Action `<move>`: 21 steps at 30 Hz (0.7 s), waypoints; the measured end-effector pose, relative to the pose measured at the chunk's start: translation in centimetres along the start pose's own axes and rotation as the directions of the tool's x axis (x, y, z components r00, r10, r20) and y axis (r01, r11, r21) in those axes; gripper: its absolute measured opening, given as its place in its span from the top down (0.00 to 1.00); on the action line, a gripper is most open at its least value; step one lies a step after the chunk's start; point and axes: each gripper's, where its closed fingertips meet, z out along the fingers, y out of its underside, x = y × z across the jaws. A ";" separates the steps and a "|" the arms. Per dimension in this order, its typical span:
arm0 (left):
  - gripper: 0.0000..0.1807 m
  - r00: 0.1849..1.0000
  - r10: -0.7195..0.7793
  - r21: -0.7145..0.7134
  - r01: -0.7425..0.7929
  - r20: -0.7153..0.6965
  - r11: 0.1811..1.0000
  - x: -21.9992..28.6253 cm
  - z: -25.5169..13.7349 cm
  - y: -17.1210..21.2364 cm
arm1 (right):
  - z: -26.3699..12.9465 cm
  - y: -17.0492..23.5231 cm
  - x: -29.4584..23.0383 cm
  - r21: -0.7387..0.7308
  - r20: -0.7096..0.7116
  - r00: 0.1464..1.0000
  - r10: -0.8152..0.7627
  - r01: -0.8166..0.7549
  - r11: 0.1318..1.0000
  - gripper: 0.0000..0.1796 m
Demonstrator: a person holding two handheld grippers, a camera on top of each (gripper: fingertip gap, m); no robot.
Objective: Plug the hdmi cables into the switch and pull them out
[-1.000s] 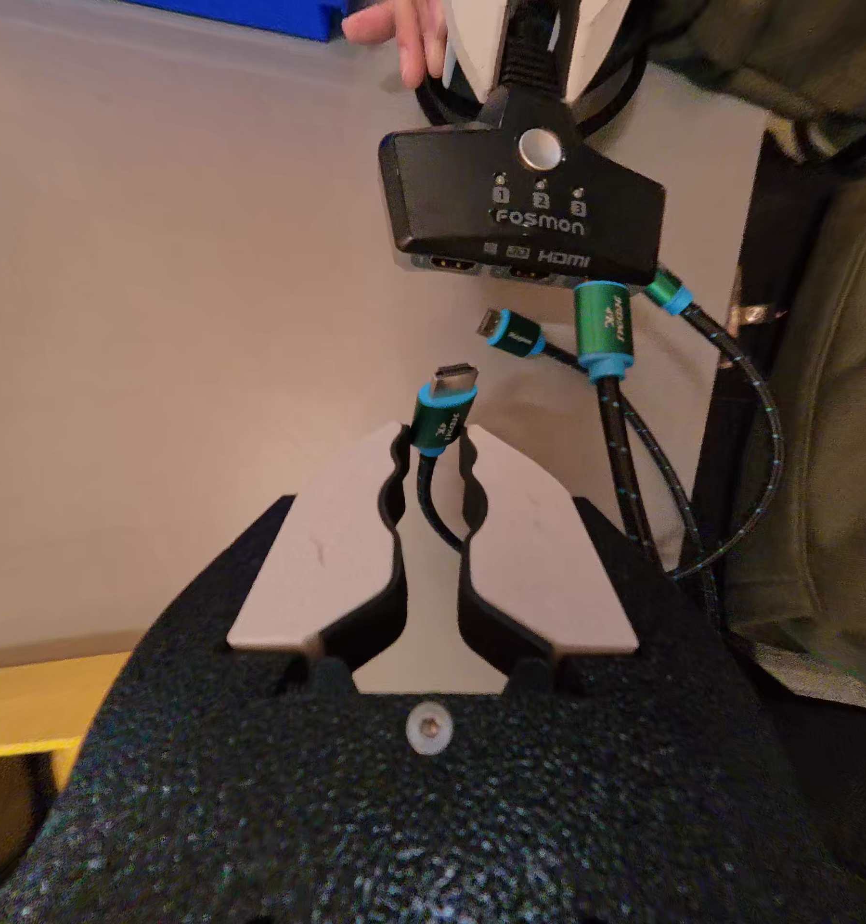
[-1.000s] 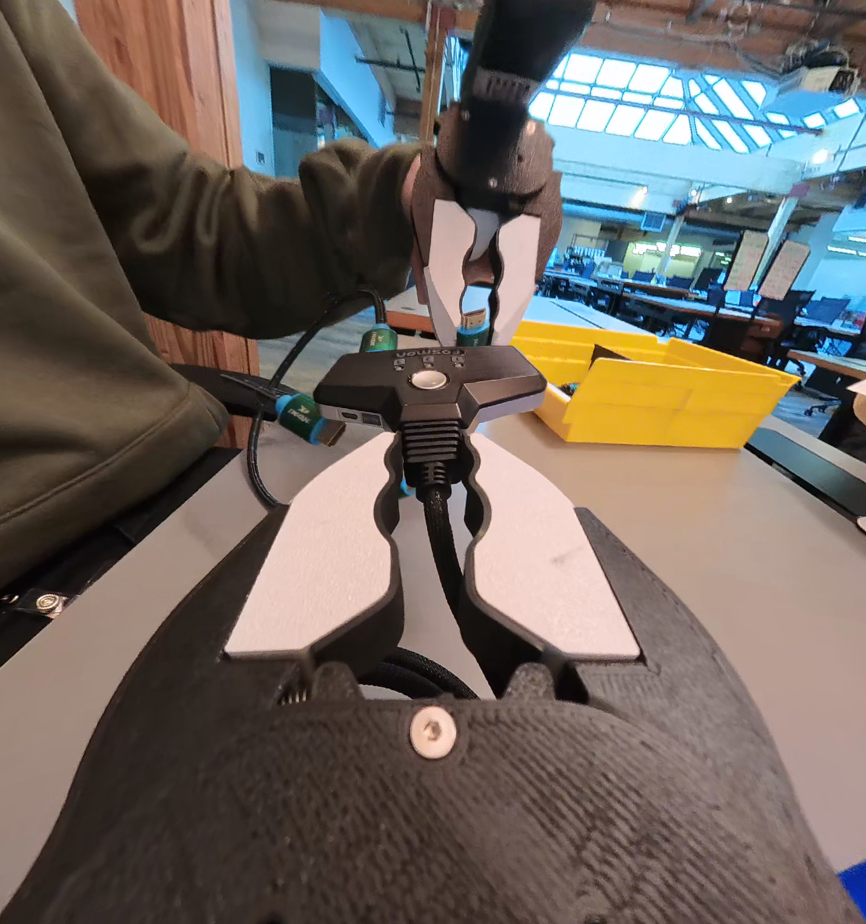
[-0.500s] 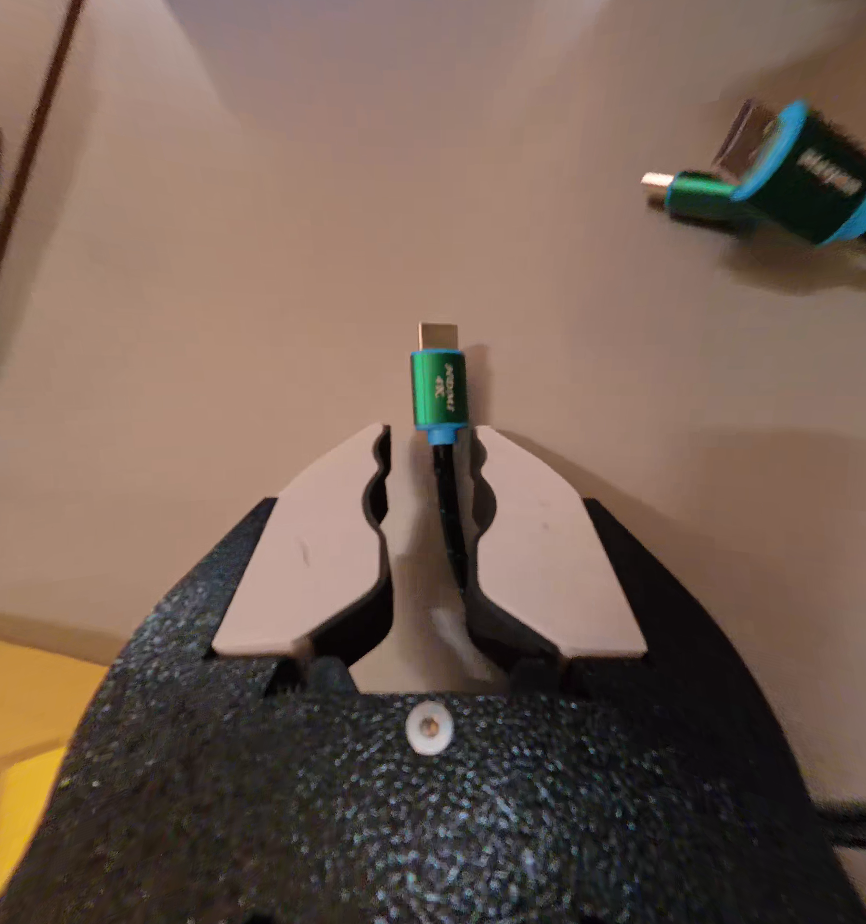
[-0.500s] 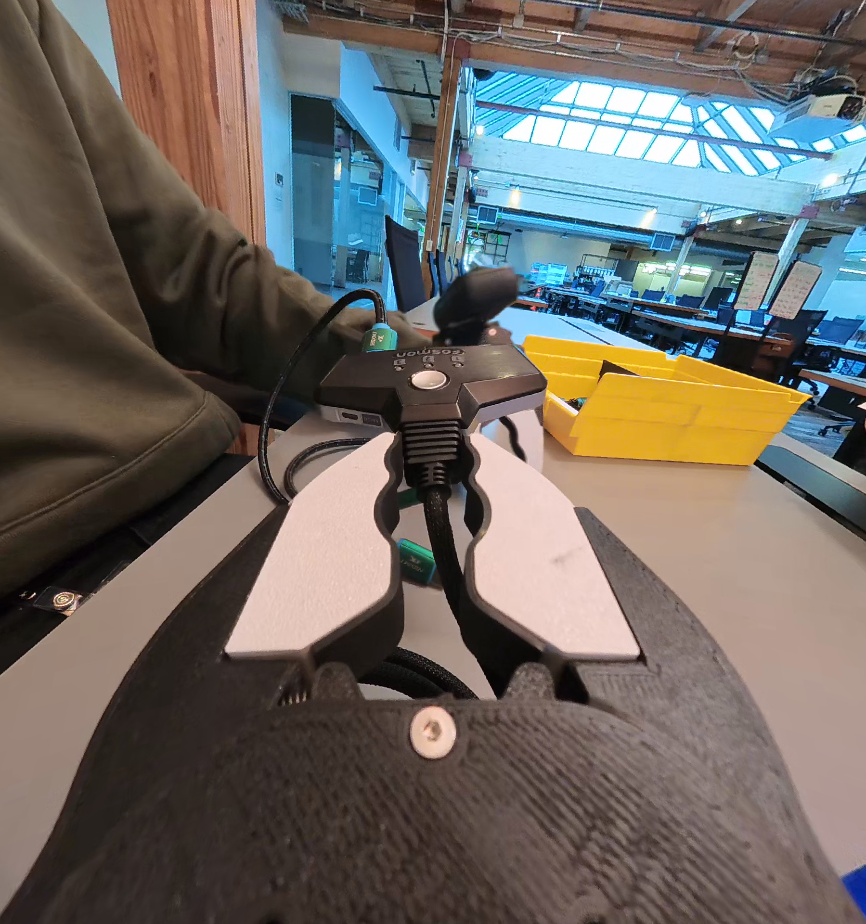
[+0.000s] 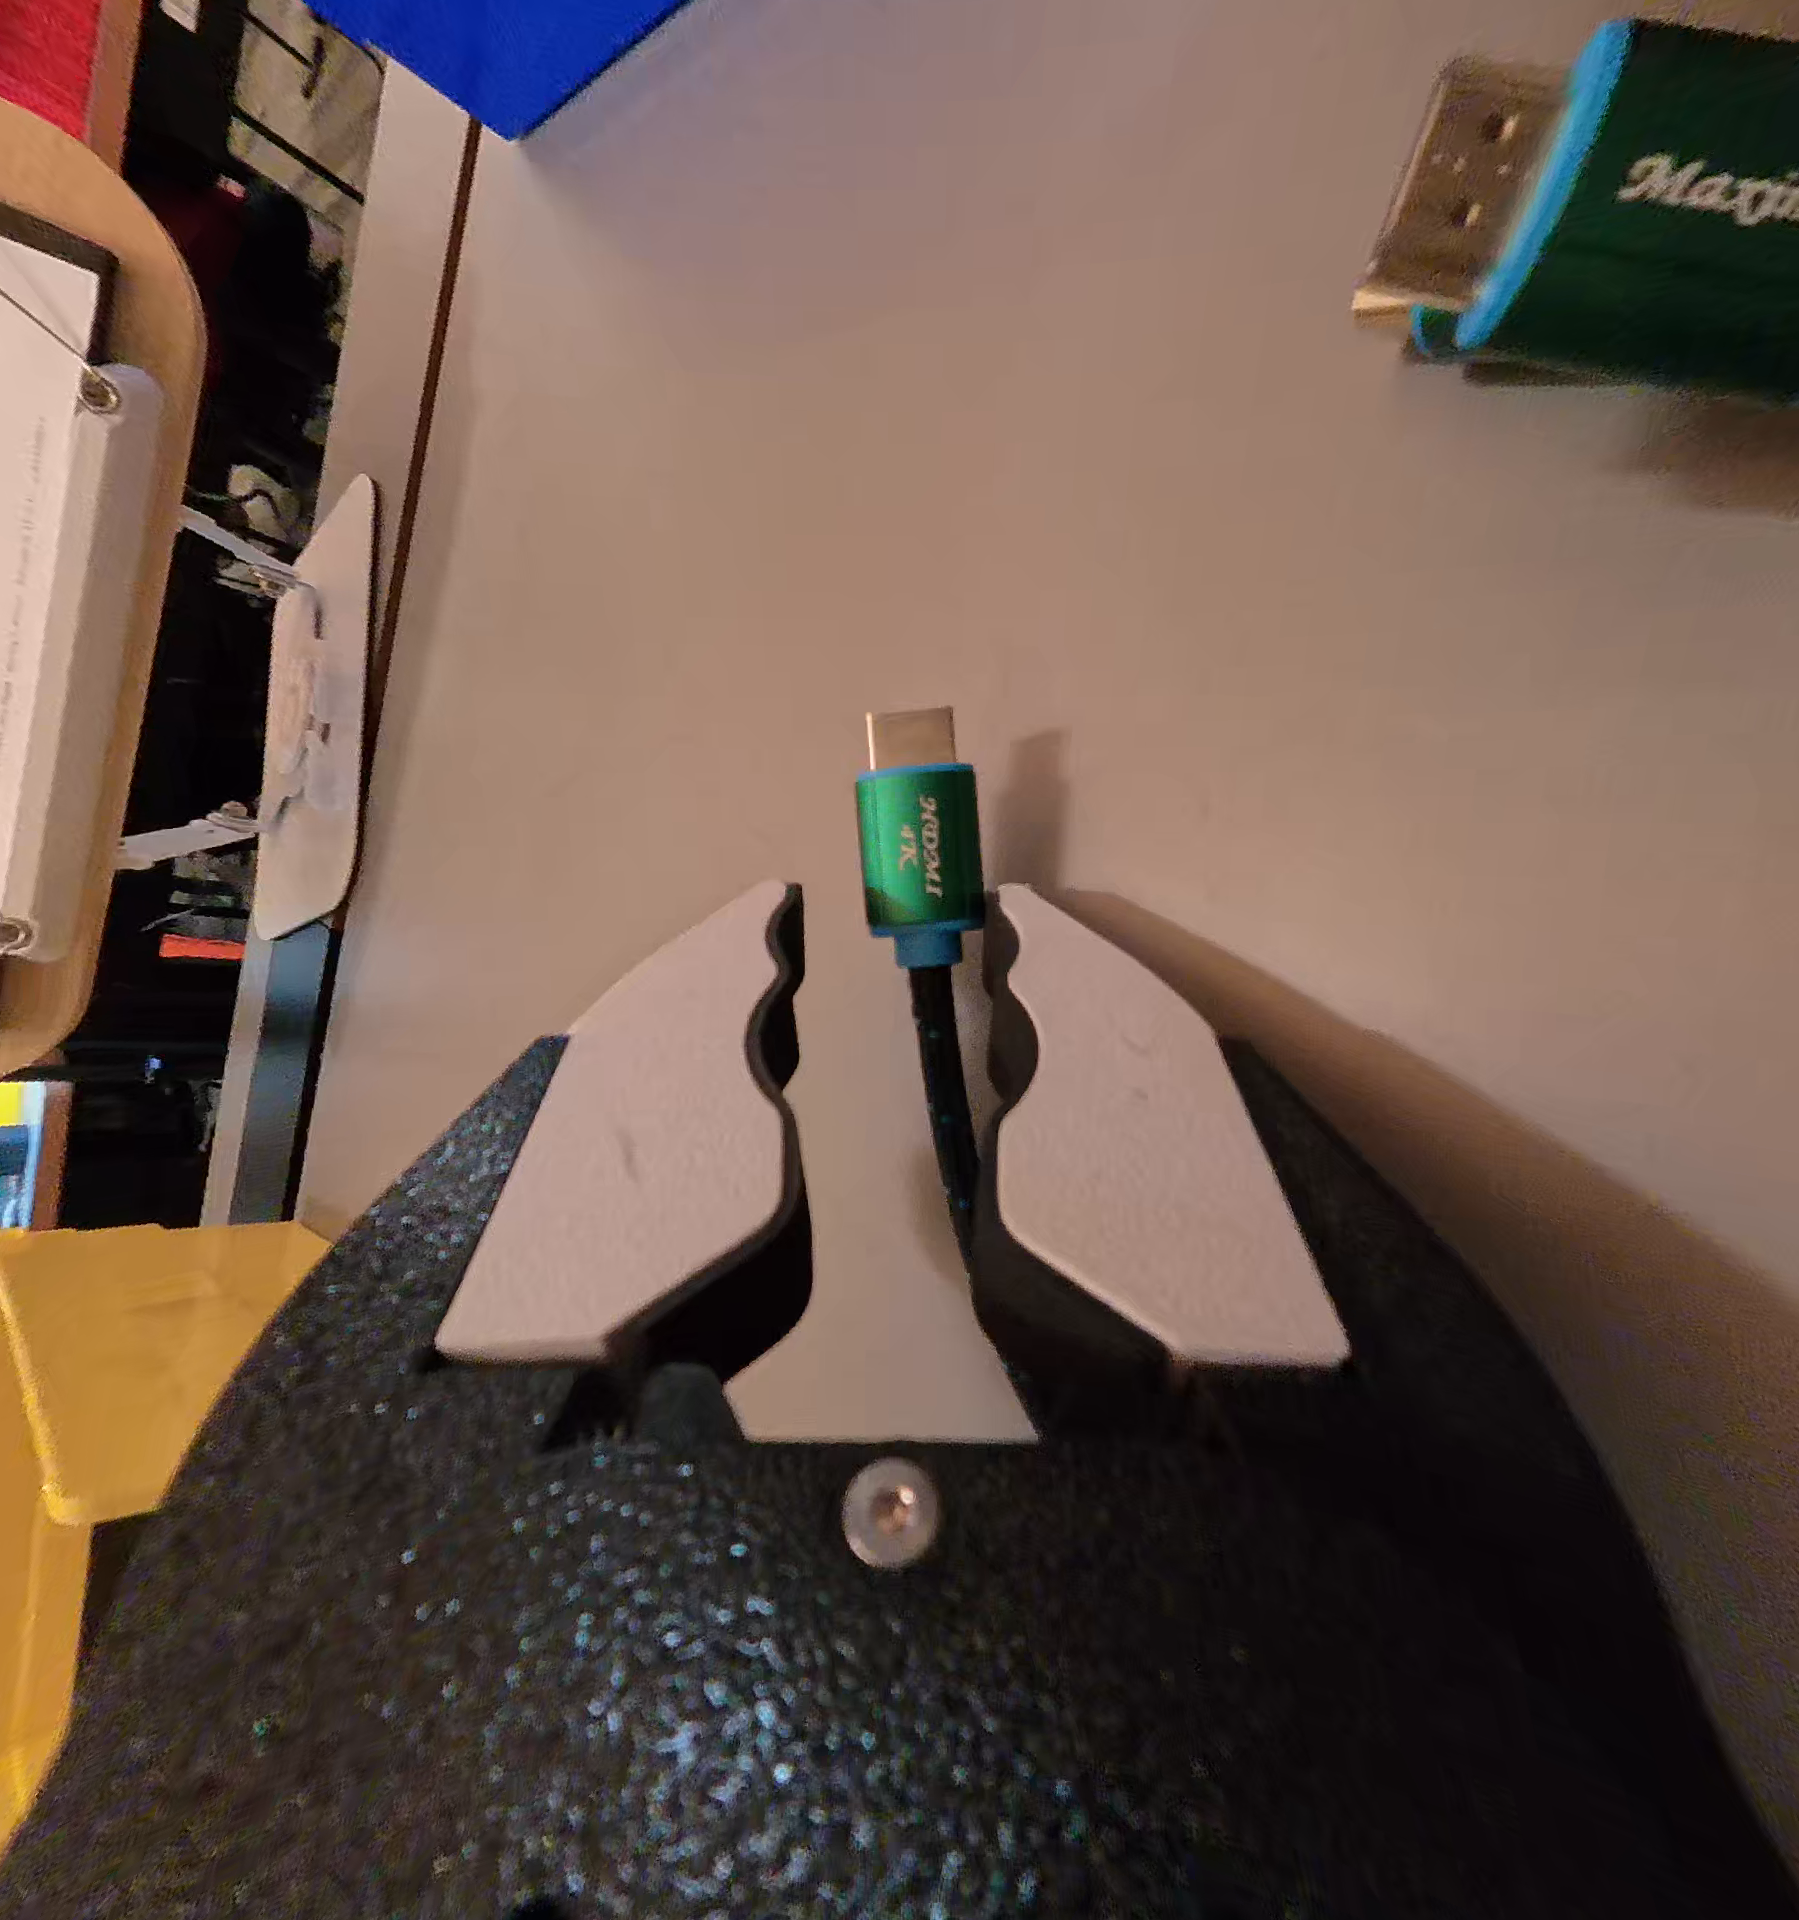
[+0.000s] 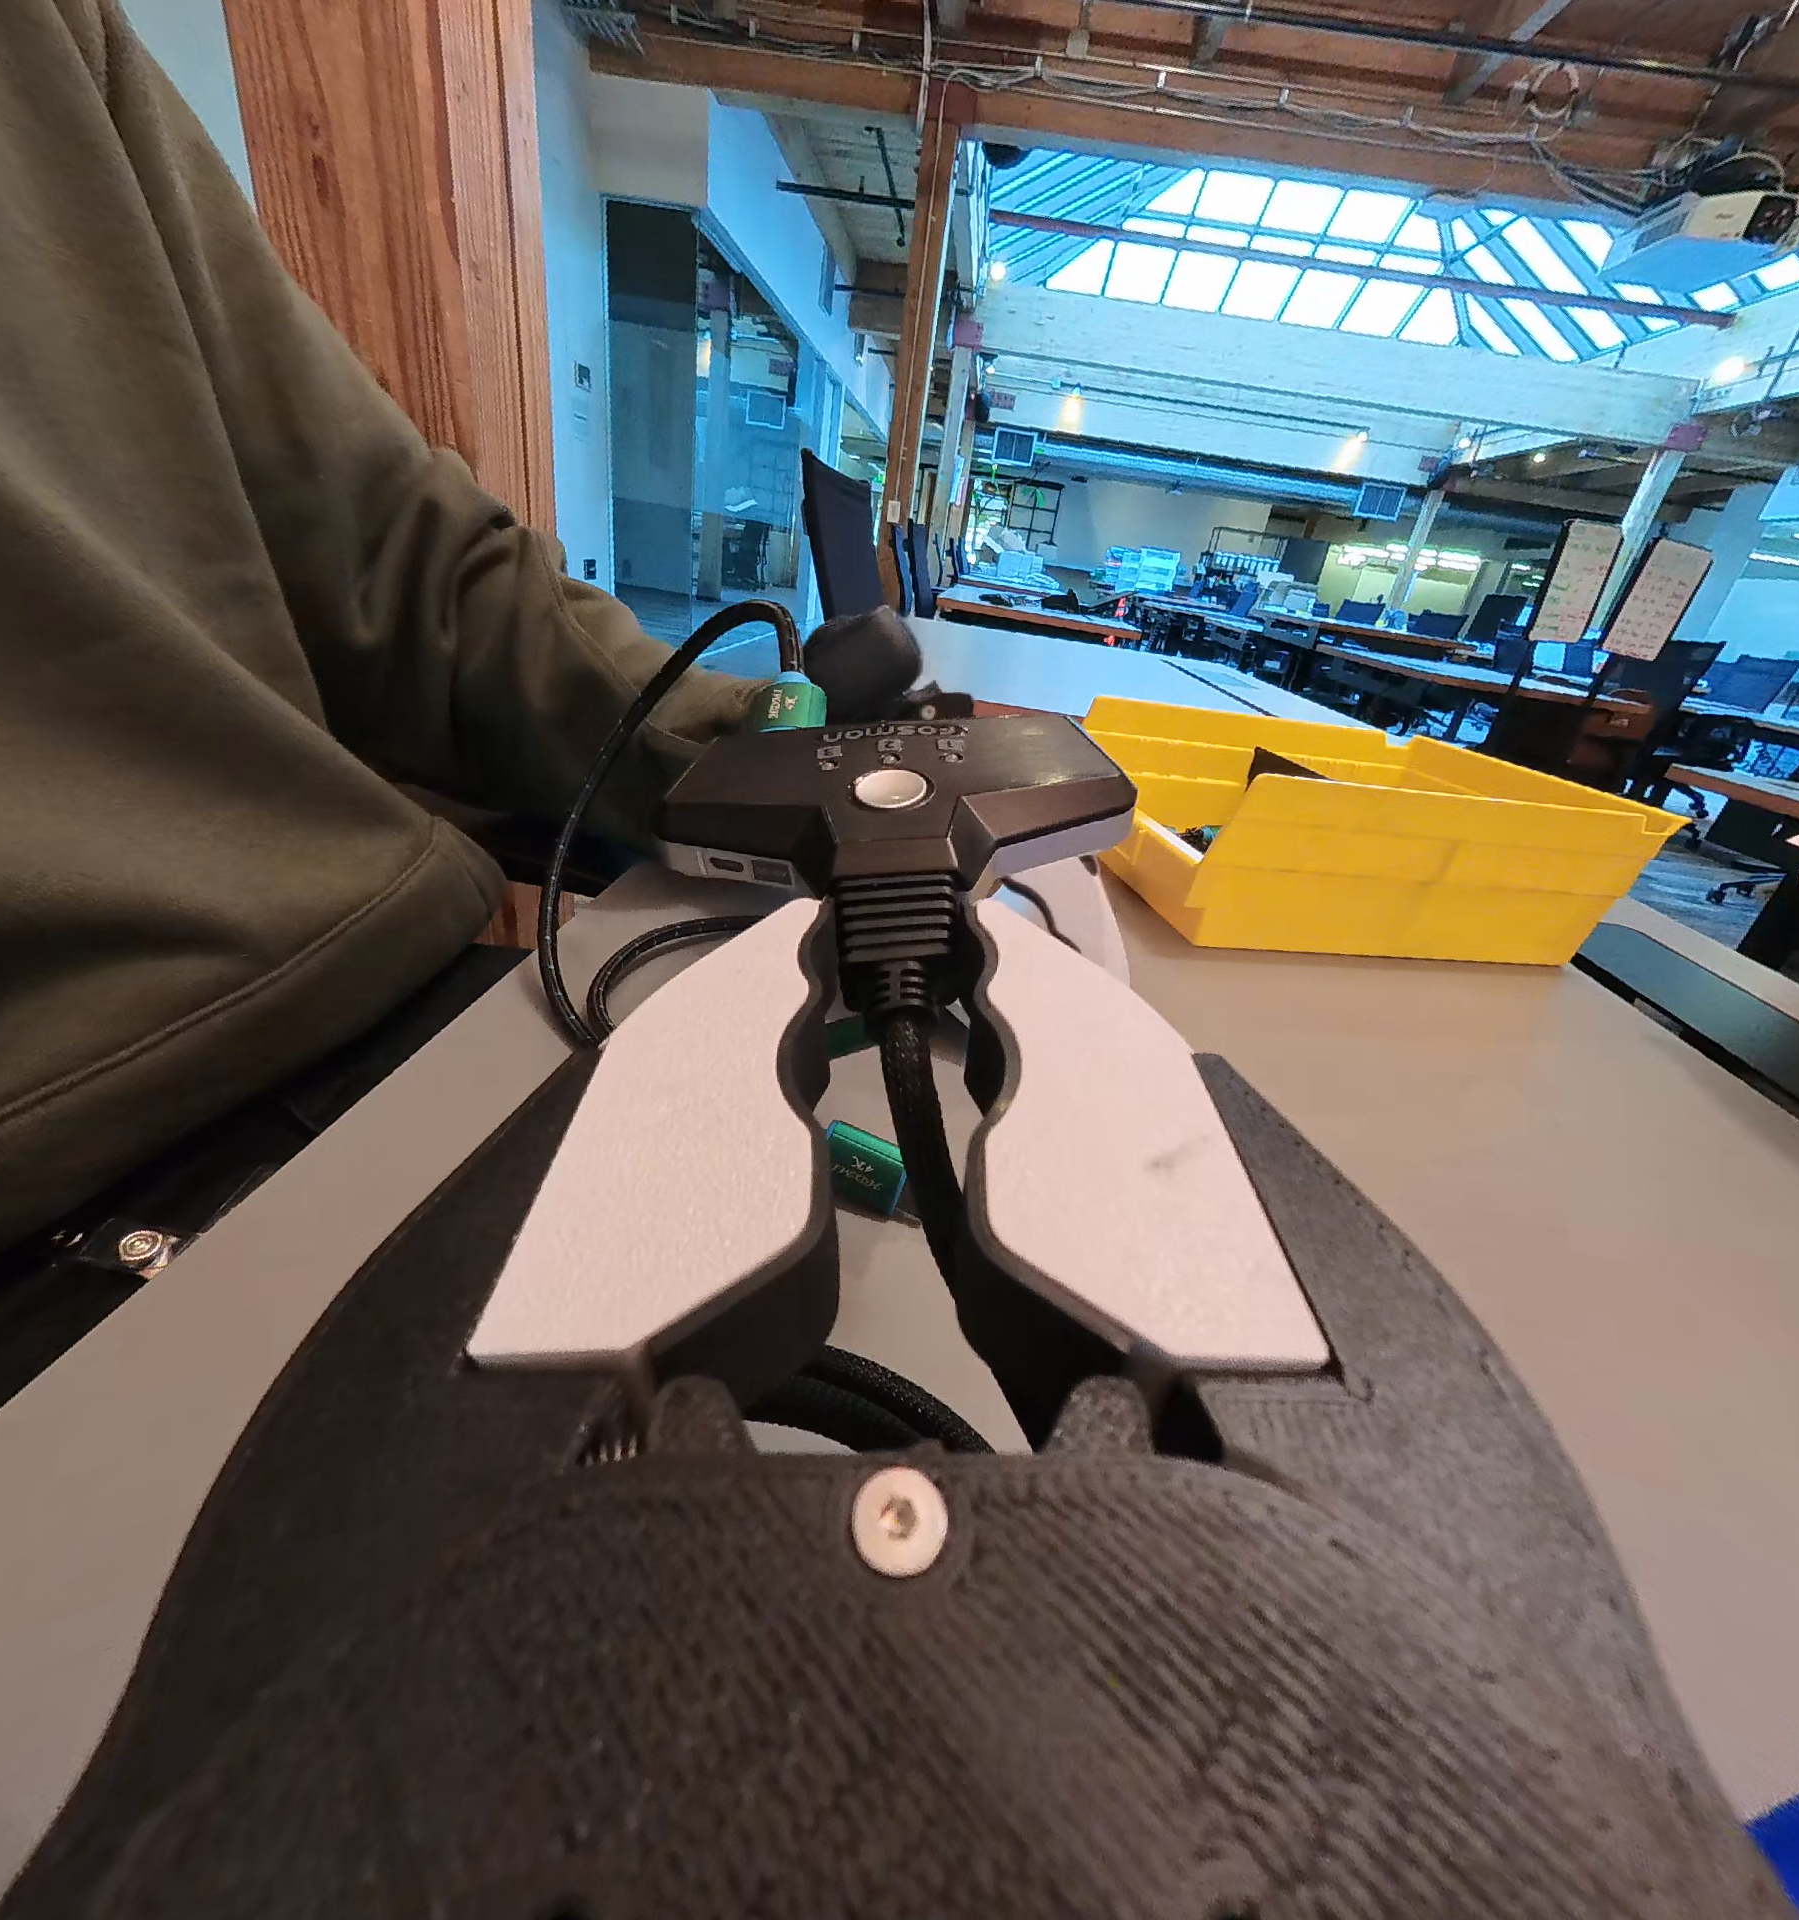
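Observation:
My left gripper is open over the grey table. A green HDMI plug lies between its fingertips, closer to the right finger, with its braided cable running back under the gripper. A second green plug lies at the upper right. My right gripper is shut on the ribbed neck of the black HDMI switch and holds it above the table. One green plug sits in the switch's far side. A loose green plug lies on the table under the right fingers.
A yellow bin stands on the table to the right of the switch, and its corner shows in the left wrist view. A blue object is at the table's far edge. The person's green sleeve fills the left side.
My left gripper carried its plug away from the switch down to the table and opened its jaws off it. My right gripper kept hold of the switch.

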 end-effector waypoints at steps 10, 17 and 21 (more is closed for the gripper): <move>0.89 0.992 -0.104 0.007 0.104 0.070 0.995 -0.6 0.5 -0.2 | 0.0 0.0 -0.1 0.000 0.005 1.000 -0.002 0.002 1.000 0.88; 0.89 0.970 -0.239 0.031 0.238 0.047 0.971 -1.1 0.7 0.1 | 0.0 0.0 -0.1 0.001 0.004 1.000 -0.004 0.004 1.000 0.88; 0.89 0.944 -0.328 0.018 0.328 -0.040 0.944 -1.0 0.9 0.5 | 0.0 0.0 -0.1 0.000 0.003 1.000 -0.006 0.006 1.000 0.88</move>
